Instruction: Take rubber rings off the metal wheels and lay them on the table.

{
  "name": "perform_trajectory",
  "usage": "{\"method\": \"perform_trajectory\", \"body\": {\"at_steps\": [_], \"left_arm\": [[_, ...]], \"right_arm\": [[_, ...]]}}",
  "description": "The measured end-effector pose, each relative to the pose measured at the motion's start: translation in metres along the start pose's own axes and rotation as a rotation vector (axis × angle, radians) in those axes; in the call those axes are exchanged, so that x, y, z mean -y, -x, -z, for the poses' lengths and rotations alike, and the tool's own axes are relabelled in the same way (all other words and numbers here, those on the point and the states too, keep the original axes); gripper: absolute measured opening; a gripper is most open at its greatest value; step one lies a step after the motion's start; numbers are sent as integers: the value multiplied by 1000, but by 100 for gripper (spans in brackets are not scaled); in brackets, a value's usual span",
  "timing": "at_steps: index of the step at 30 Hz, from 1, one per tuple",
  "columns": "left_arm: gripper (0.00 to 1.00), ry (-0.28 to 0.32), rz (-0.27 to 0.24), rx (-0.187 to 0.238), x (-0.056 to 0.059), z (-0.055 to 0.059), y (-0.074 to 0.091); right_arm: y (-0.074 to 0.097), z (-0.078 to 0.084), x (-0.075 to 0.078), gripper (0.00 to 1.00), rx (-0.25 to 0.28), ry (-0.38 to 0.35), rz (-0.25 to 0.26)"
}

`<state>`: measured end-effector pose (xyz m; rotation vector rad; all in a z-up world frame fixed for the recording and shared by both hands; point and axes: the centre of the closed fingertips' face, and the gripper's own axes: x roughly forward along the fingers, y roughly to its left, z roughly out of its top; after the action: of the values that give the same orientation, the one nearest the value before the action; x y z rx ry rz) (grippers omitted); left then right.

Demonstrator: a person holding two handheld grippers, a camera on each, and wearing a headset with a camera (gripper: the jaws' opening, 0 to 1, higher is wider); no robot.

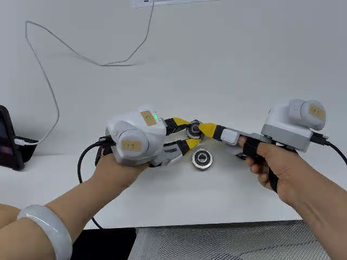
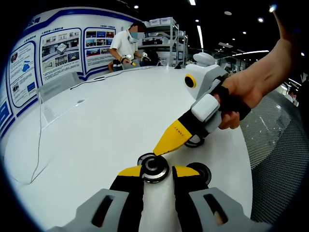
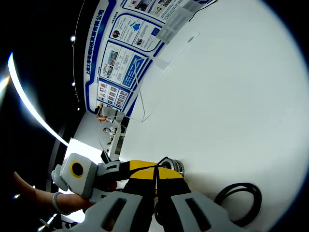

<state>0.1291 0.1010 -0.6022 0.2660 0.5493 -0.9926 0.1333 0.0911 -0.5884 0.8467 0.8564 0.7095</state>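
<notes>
- Progress, as I judge it: one loose rubber ring (image 3: 236, 186) already lies on the table (image 1: 162, 195) beside the right gripper (image 1: 207, 129); a second metal wheel (image 1: 201, 158) rests on the table just below the grippers, apparently with its ring on, so at least two rings remain
- Left gripper (image 1: 187, 133): jaws clamped across the held metal wheel (image 1: 194, 130), lifted clear of the table
- Right gripper: jaws pressed together, tips at that wheel's rim, seemingly nipping its rubber ring (image 2: 143, 159)
- Pose: both forearms converge from either side; left hand level; right hand rolled over
</notes>
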Motion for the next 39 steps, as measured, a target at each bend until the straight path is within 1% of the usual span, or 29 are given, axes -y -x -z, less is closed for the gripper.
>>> {"method": "perform_trajectory", "body": {"at_steps": [1, 2, 5, 9, 15, 17, 19, 24, 26, 31, 35, 37, 39], "left_arm": [[24, -6, -1, 3, 0, 0, 0], [24, 3, 1, 3, 0, -1, 0], [24, 5, 2, 6, 1, -1, -1], [26, 8, -5, 11, 0, -2, 1], [27, -10, -27, 42, -3, -6, 11], [27, -22, -42, 60, -5, -9, 16], [27, -22, -50, 68, -7, -10, 20], [28, -14, -62, 70, -10, -5, 25], [29, -12, -66, 72, -10, -4, 27], [32, -4, -76, 86, -11, -3, 33], [34, 5, -82, 91, -12, 0, 39], [35, 10, -87, 91, -12, 2, 42], [36, 16, -94, 98, -12, 2, 47]], "right_arm": [[0, 0, -1, 1, 1, 0, -3], [0, -1, -2, 1, 1, -2, -7], [-2, -3, -7, 1, 11, -8, -24], [-3, -6, -9, 1, 14, -7, -27], [-1, -6, -10, 1, 10, -1, -23], [1, -6, -12, 1, 11, 0, -25], [3, -5, -16, 1, 14, -1, -33], [4, -6, -26, 1, 25, 1, -52], [5, -6, -28, 1, 26, 1, -54], [12, -8, -38, 1, 42, -4, -73], [22, -11, -49, 1, 70, -13, -91], [28, -12, -52, 1, 78, -11, -97], [36, -10, -50, 1, 75, 1, -87]]}}
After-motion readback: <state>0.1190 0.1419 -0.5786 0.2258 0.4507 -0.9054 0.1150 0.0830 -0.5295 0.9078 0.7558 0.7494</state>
